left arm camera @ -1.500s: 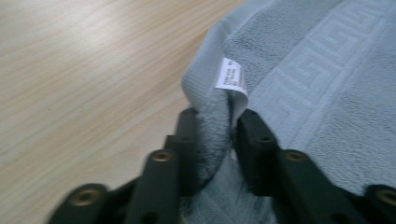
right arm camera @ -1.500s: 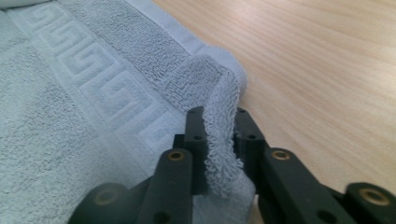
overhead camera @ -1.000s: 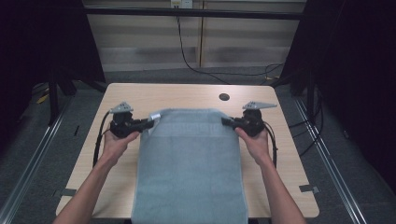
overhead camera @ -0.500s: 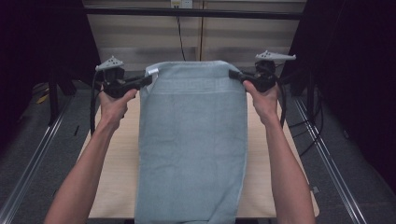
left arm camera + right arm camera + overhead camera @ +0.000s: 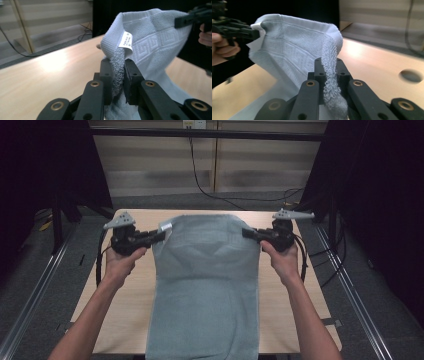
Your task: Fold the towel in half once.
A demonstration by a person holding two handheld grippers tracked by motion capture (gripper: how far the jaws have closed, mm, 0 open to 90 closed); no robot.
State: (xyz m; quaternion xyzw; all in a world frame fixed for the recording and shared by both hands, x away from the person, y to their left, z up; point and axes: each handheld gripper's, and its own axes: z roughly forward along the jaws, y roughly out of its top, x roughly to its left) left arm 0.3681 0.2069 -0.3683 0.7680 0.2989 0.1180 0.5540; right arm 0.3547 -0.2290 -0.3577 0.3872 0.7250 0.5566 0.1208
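Towel [image 5: 205, 285] held by both far corners above the table [image 5: 295, 295]; lower than half a second ago; left gripper [image 5: 159, 236] and right gripper [image 5: 246, 233] both clenched on it; probably being spread flat.

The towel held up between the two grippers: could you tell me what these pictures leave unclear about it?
- Towel, near end: cut off by the high view's bottom edge.
- White label: print too small to read in the left gripper view.
- Pinched corner: hidden between the right gripper jaws.
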